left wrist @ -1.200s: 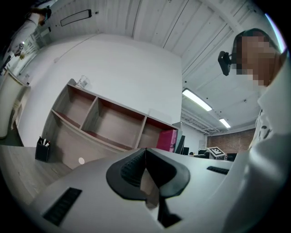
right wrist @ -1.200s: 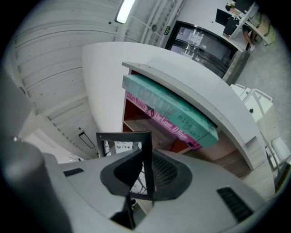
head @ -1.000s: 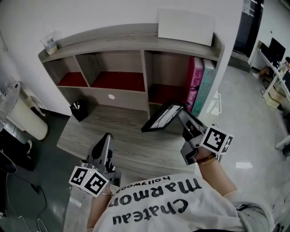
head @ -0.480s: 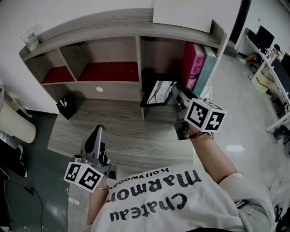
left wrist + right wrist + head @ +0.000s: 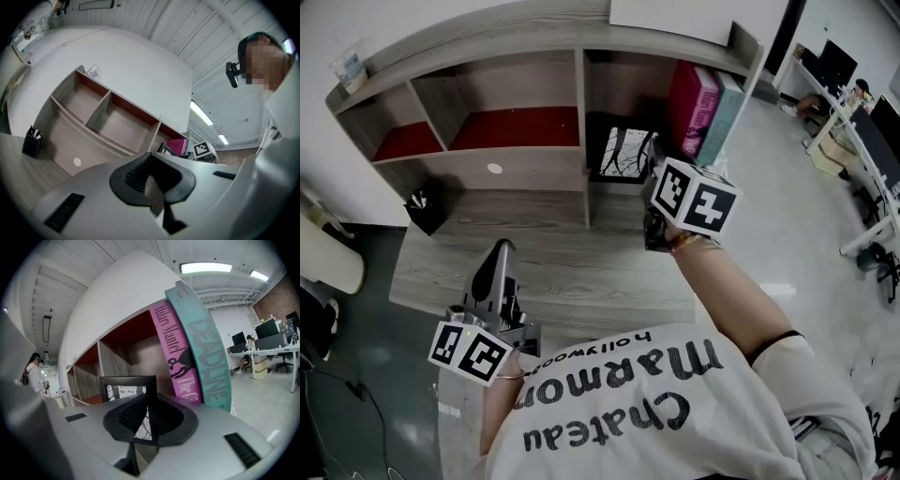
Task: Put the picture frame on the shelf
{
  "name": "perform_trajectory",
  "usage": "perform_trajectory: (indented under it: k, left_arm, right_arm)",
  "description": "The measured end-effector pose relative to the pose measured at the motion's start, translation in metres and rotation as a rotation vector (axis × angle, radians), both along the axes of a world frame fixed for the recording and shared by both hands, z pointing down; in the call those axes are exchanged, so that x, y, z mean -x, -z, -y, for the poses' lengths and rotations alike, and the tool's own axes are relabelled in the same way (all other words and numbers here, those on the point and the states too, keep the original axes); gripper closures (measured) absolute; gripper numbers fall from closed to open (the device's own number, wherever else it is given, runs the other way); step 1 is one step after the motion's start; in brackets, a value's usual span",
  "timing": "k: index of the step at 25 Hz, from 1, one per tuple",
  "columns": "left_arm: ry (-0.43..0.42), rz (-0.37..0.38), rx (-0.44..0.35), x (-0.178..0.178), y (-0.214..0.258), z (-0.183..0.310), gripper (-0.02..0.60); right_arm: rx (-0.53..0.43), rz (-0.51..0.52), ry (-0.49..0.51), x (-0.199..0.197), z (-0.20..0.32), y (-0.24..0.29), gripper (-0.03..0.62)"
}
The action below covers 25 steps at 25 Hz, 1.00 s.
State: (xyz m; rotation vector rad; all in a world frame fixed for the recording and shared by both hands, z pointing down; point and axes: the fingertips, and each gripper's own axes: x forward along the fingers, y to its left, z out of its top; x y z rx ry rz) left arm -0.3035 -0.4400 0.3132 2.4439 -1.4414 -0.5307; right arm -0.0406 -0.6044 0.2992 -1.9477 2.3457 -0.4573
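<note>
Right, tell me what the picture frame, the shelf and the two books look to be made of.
Picture frame: black matt border, likely plastic or painted wood; I cannot tell which.
Shelf: grey boards with printed-looking wood grain, probably laminate; red compartment floors.
Pink book and teal book: printed card or paper covers, going by the lettered spines.

I'm reading "Hilary Mantel" on the pink book (image 5: 174, 352) spine, "DEADLINE" on the teal book (image 5: 208, 357) spine, and "Chateau Marmon" over "hollywoo" on the person's shirt (image 5: 619, 398).
</note>
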Motion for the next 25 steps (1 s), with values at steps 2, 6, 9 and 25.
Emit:
perform_trajectory:
  k: [2,6,9,25]
  left_arm:
    - [0.004,-0.005,-0.002,0.001,0.0,-0.004,0.565]
    - [0.022,-0.007,-0.008,0.007,0.001,-0.012,0.565]
    - [0.04,-0.01,-0.01,0.013,0.002,-0.018,0.565]
    - [0.147,-0.039,-0.009,0.044,-0.005,-0.033,0.565]
  right_arm:
    - [-0.007,-0.038,-0.043,0.0,0.002,-0.001,0.523]
    - [-0.012,-0.101,-0.108,0.0,0.007,-0.005,0.523]
    - [-0.021,-0.132,-0.132,0.002,0.013,-0.007,0.523]
    - [0.1,-0.152,-0.204,0.008,0.052,-0.035,0.523]
